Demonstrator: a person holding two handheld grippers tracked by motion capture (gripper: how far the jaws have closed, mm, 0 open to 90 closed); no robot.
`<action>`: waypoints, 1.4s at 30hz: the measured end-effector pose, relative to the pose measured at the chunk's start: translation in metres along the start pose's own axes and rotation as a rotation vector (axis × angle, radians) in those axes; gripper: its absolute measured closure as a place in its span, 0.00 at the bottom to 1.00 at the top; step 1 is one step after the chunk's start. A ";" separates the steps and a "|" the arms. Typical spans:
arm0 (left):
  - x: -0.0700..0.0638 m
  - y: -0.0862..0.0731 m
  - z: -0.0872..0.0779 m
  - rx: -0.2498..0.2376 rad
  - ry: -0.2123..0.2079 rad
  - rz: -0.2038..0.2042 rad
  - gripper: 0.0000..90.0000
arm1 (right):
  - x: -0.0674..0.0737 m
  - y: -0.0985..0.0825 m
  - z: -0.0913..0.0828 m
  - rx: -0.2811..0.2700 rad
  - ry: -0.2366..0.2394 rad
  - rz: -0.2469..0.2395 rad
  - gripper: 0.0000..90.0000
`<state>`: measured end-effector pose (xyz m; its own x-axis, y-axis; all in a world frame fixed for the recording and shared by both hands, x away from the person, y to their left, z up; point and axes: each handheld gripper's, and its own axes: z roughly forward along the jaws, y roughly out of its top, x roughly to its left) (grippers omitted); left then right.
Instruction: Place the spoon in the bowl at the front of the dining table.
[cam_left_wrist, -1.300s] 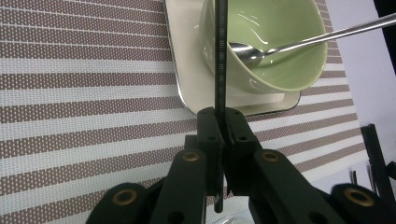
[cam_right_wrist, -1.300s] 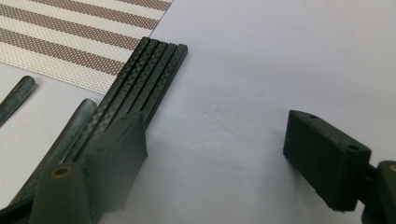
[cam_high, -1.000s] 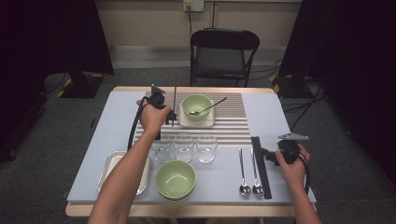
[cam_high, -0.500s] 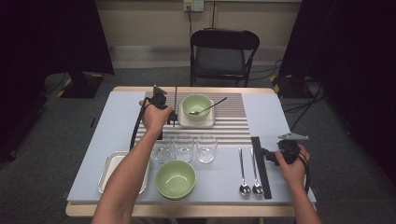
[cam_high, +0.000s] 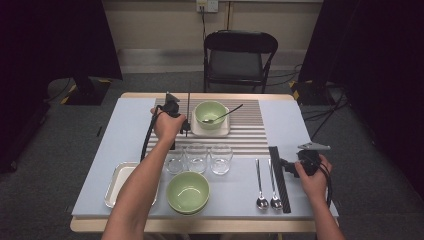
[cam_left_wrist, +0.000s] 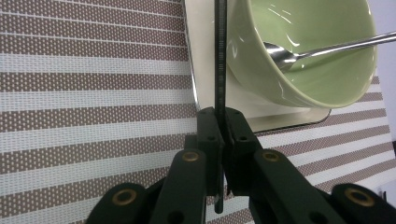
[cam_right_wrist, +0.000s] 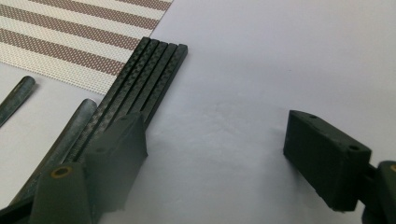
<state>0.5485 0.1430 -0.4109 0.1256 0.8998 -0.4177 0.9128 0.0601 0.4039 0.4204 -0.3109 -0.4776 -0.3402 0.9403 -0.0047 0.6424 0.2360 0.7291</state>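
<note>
Pinching a black chopstick (cam_left_wrist: 220, 51) in the clenched left gripper (cam_left_wrist: 221, 135), right gripper (cam_right_wrist: 215, 158) released, risks knocking the green bowl (cam_left_wrist: 299, 56) just right if swung.

I see a glossy glazed green bowl (cam_left_wrist: 303, 56) holding a shiny metal spoon (cam_left_wrist: 322, 49). The chopstick (cam_left_wrist: 220, 56) looks matt black with a woven texture. The striped placemat (cam_left_wrist: 93, 93) is coarse mesh.

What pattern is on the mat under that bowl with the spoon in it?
The mat has brown and white woven stripes, clearest in the left gripper view, under the green bowl.
</note>
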 end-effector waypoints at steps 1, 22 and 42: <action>0.000 0.000 0.001 -0.002 -0.002 0.003 0.96 | 0.000 0.000 0.000 0.000 0.000 0.000 0.22; -0.003 -0.001 0.011 0.020 0.010 -0.014 0.96 | 0.000 0.000 0.000 0.000 0.001 0.000 0.22; -0.007 -0.003 0.017 0.039 0.015 -0.007 0.96 | 0.000 0.000 0.000 0.000 0.001 0.000 0.22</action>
<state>0.5513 0.1295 -0.4228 0.1133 0.9057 -0.4085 0.9281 0.0503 0.3689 0.4205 -0.3110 -0.4776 -0.3403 0.9403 -0.0040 0.6424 0.2356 0.7293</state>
